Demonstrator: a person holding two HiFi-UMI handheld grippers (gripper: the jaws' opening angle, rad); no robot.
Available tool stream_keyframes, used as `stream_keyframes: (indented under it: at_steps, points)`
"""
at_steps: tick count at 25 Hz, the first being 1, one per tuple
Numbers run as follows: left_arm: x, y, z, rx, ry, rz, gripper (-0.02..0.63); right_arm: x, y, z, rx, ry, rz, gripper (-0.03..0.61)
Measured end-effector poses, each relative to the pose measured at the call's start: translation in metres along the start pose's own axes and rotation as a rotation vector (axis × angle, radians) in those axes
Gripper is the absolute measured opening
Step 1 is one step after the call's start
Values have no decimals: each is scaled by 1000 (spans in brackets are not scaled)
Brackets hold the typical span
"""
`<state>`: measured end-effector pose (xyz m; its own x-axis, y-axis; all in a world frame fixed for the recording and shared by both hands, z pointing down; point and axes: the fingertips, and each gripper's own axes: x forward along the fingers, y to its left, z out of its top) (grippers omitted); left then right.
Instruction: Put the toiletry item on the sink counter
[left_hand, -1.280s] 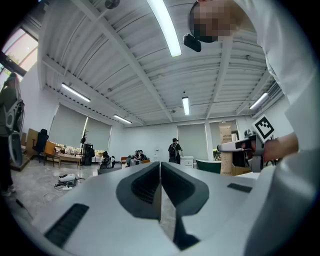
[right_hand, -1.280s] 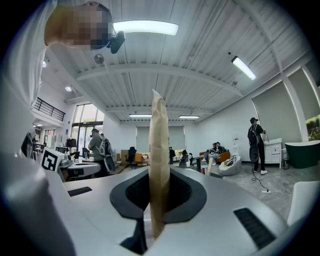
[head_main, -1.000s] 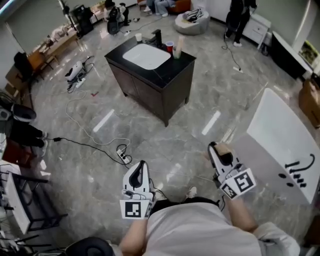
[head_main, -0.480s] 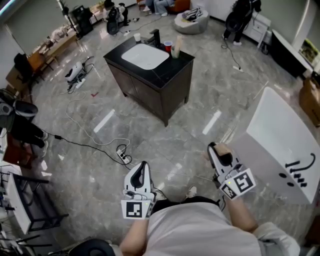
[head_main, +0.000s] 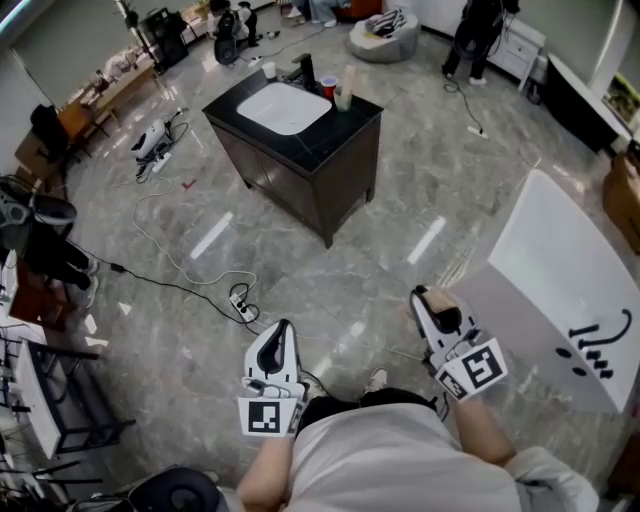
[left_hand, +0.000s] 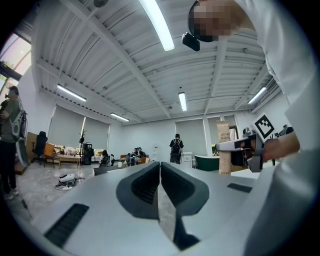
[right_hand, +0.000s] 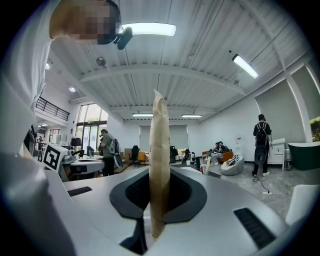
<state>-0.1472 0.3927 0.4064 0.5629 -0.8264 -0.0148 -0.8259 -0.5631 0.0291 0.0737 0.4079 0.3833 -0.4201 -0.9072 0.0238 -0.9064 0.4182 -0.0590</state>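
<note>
I had my right gripper (head_main: 428, 303) clamped on the tube (right_hand: 160, 170), upright so it'd stand on the bench (head_main: 335, 135) well ahead. Left gripper (left_hand: 160, 180) was closed, empty.

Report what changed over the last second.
The sink counter drifted slightly up the head view, so the viewpoint shifted. Nothing was grasped or released: the right gripper stays shut on the tan tube, the left gripper stays shut and empty.
</note>
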Motion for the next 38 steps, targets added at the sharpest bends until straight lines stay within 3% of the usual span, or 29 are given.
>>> stream_keyframes:
  at_steps: [9, 21, 31, 38]
  points:
    - [5, -41, 1, 2, 10, 67, 12, -17, -28, -12, 29, 16, 79, 56]
    - [21, -47, -7, 10, 16, 79, 12, -6, -38, -16, 31, 16, 116, 56]
    - [82, -27, -20, -29, -41, 29, 12, 52, -52, -8, -37, -16, 143, 55]
    - [147, 10, -23, -39, -47, -19, 12, 109, -83, -2, -55, -17, 105, 55]
